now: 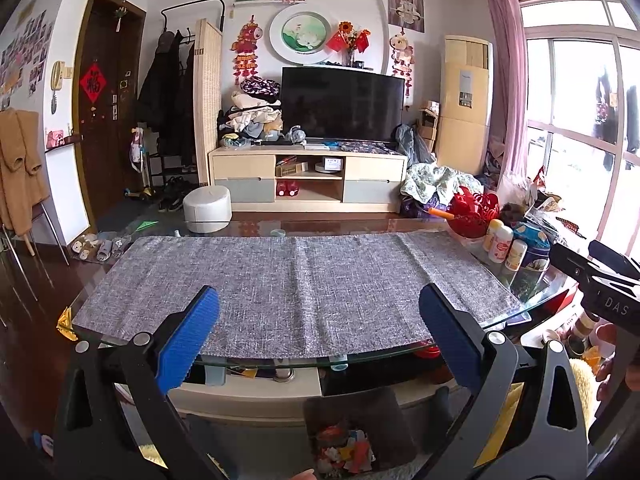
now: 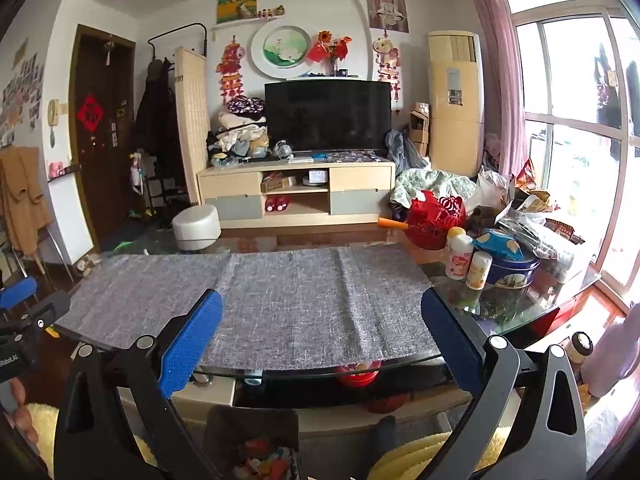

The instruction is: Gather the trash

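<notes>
A dark bin (image 1: 348,412) with colourful crumpled wrappers (image 1: 344,452) in it stands on the floor in front of the glass table; it also shows in the right wrist view (image 2: 252,428). My left gripper (image 1: 320,328) is open and empty, held above the near edge of the grey cloth mat (image 1: 296,280). My right gripper (image 2: 322,330) is open and empty, also over the mat's (image 2: 256,300) near edge. The mat itself is bare. A small yellow foil scrap (image 1: 66,324) lies at the table's left corner.
The glass table's right end holds a red basket (image 2: 436,216), white bottles (image 2: 460,258), a blue tin (image 2: 512,268) and snack bags (image 2: 532,216). A white stool (image 1: 207,208) and the TV cabinet (image 1: 308,176) stand beyond. The right gripper's body (image 1: 600,280) shows at the left view's right edge.
</notes>
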Motion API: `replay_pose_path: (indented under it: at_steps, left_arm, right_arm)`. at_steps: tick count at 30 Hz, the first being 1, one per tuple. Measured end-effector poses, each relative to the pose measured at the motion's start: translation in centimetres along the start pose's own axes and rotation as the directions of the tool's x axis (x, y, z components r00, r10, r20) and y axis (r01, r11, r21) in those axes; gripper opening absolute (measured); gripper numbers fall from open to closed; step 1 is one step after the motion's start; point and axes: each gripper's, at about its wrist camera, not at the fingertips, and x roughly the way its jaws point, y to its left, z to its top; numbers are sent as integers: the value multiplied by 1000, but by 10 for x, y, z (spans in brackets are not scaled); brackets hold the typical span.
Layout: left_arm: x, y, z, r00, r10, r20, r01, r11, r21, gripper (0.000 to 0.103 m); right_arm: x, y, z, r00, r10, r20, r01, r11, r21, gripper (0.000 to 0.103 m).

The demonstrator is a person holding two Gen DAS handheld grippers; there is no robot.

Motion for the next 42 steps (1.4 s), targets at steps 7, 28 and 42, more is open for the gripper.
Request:
replay_pose_path:
  at_steps: [7,28,42]
  left_arm:
    - [-1,-7,1,1000,3,-1,-3,1000,-8,95]
    - [-3,-14,2,1000,1,-1,-1,1000,-12,95]
    - [-5,-16,3,1000,4,0,-4,1000,-17,95]
  right_arm:
    - [0,0,2,1000,4,-4,-4,1000,3,100]
    - [-2,-3,3,1000,3,-4,-3,1000,8,100]
    - [1,-3,-2,1000,0,-15,1,1000,14,100]
